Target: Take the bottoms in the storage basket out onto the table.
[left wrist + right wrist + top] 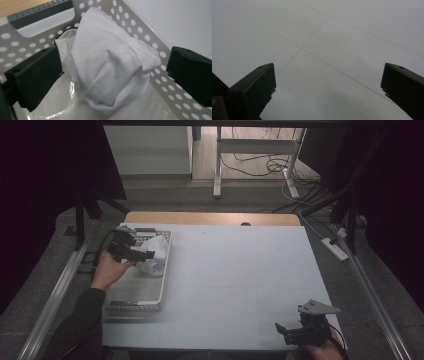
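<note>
Basket: we see a white perforated basket [134,292] at the table's [235,280] left side, a crumpled white cloth [155,255] lying in its far end.
Left gripper: our left gripper [131,252] sits over the basket, jaws spread wide on either side of the cloth, gripping nothing.
Left gripper view: here we make out the cloth's [110,65] seams and the basket's grey handle [40,13].
Right gripper: our right gripper [290,332] is at the near right corner, jaws wide apart and empty over bare tabletop.

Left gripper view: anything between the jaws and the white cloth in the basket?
Nothing visible. The left gripper is open, jaws either side of the crumpled white cloth, which lies against the perforated basket wall.
</note>
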### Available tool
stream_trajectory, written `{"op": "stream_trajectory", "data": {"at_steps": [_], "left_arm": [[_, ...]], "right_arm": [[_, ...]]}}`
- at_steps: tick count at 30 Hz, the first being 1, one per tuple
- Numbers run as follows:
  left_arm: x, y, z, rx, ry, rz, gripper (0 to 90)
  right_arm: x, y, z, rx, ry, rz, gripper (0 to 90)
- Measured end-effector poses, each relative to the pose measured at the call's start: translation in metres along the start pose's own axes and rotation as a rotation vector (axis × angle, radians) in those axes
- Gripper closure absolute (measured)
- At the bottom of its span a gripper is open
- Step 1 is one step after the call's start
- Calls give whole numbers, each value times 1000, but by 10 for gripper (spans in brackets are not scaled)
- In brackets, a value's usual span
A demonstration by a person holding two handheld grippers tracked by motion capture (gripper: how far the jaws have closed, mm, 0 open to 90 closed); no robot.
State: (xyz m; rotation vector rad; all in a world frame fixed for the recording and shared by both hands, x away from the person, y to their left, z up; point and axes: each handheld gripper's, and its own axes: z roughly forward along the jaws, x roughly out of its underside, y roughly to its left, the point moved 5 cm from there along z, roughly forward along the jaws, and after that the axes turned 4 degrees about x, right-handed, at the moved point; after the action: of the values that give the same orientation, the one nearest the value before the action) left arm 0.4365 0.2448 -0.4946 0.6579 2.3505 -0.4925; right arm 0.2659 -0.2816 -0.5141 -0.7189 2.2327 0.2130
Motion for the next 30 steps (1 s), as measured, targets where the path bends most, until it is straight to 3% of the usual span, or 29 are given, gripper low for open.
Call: {"op": "stream_trajectory", "data": {"at_steps": [9,22,26,30], "left_arm": [[-7,10,17,7,28,-4,0],[-5,14,54,10,150,17,0],[0,14,65,6,211,47,0],[3,16,73,2,229,50,0]], "right_arm": [[0,0,0,-1,2,-2,2],[0,0,0,-2,3,-6,2],[0,0,0,-3,2,-5,2],[0,0,0,-3,1,-5,2]]}}
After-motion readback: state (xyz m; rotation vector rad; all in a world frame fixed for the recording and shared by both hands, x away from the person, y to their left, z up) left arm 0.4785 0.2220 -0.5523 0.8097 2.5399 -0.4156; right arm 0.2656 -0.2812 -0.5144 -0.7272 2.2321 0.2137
